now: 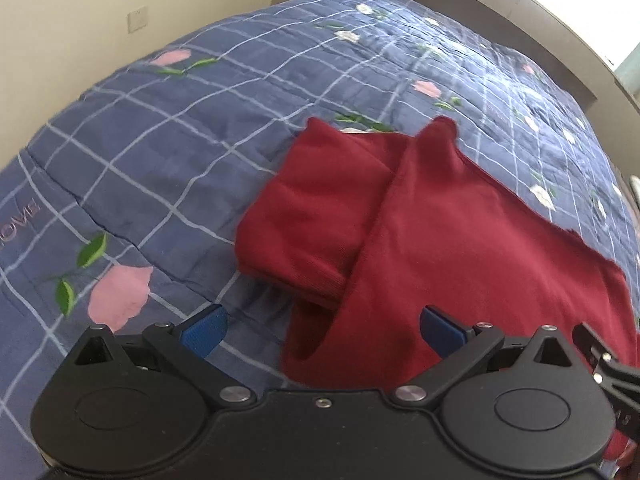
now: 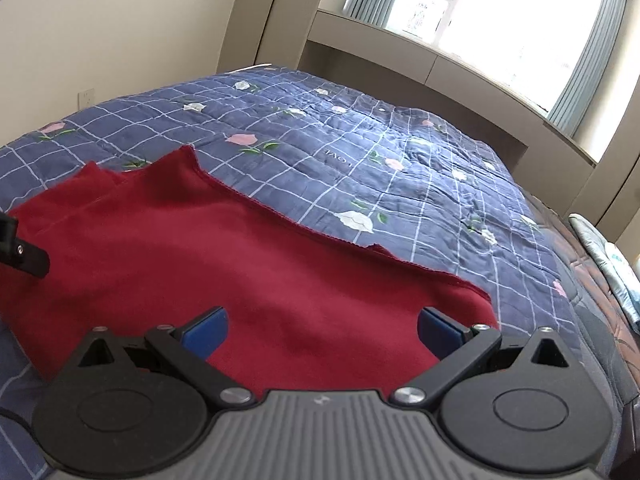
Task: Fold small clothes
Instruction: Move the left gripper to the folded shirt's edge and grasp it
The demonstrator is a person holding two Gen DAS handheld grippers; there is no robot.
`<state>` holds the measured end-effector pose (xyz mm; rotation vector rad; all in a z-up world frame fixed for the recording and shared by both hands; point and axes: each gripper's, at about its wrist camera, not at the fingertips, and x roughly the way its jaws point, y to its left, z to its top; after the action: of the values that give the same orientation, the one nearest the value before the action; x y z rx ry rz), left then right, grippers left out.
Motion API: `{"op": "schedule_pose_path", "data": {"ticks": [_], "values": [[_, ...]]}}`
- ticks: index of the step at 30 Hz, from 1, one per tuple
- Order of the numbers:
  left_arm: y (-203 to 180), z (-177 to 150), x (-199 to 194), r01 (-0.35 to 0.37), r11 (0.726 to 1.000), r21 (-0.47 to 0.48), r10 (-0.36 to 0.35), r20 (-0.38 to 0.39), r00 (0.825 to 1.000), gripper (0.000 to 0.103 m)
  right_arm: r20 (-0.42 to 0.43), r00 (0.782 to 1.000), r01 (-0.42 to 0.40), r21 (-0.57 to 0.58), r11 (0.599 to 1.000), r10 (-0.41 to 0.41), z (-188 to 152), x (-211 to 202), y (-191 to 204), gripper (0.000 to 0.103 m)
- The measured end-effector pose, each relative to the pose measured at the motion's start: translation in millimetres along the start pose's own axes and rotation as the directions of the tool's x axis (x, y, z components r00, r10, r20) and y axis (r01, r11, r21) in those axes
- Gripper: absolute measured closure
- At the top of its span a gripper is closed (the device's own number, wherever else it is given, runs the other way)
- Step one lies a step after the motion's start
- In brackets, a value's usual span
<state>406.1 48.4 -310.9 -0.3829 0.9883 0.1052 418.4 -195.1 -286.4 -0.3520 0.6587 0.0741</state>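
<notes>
A dark red garment lies on the blue checked quilt, with a sleeve folded across its left side. My left gripper is open, blue pads wide apart, low over the garment's near left edge. The same garment shows in the right wrist view, spread flat on the quilt. My right gripper is open over its near edge, holding nothing. Part of the right gripper shows at the right edge of the left wrist view, and part of the left gripper at the left edge of the right wrist view.
The bed fills both views. A beige wall with a socket stands behind it. A low ledge under a bright window with curtains runs along the far side. Folded fabric lies past the bed's right edge.
</notes>
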Motion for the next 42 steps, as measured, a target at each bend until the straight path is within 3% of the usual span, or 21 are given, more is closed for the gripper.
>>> {"op": "schedule_pose_path", "data": {"ticks": [4,10,14,35,42], "values": [[8,5,7,0.044,0.998,-0.047,-0.044,0.0,0.999,0.001,-0.013,1.0,-0.01,-0.024,1.0,0.009,-2,12,6,0.0],[7,8,13,0.03,0.998,-0.052,-0.031,-0.01,0.999,0.001,-0.065,0.998,-0.005,-0.051,0.999,0.002,-1,33,18,0.0],[8,8,16,0.058,0.997,-0.06,-0.059,-0.027,0.998,0.001,-0.109,0.994,-0.001,-0.076,0.997,-0.008,-5,44,26,0.0],[3,10,30,0.031,0.999,-0.043,-0.033,-0.062,0.998,0.001,-0.142,0.989,-0.029,-0.005,1.0,0.028,-8,51,18,0.0],[8,11,26,0.043,0.993,-0.114,-0.048,-0.047,0.998,0.003,-0.143,0.989,-0.043,0.0,0.999,0.042,-8,51,16,0.0]]}}
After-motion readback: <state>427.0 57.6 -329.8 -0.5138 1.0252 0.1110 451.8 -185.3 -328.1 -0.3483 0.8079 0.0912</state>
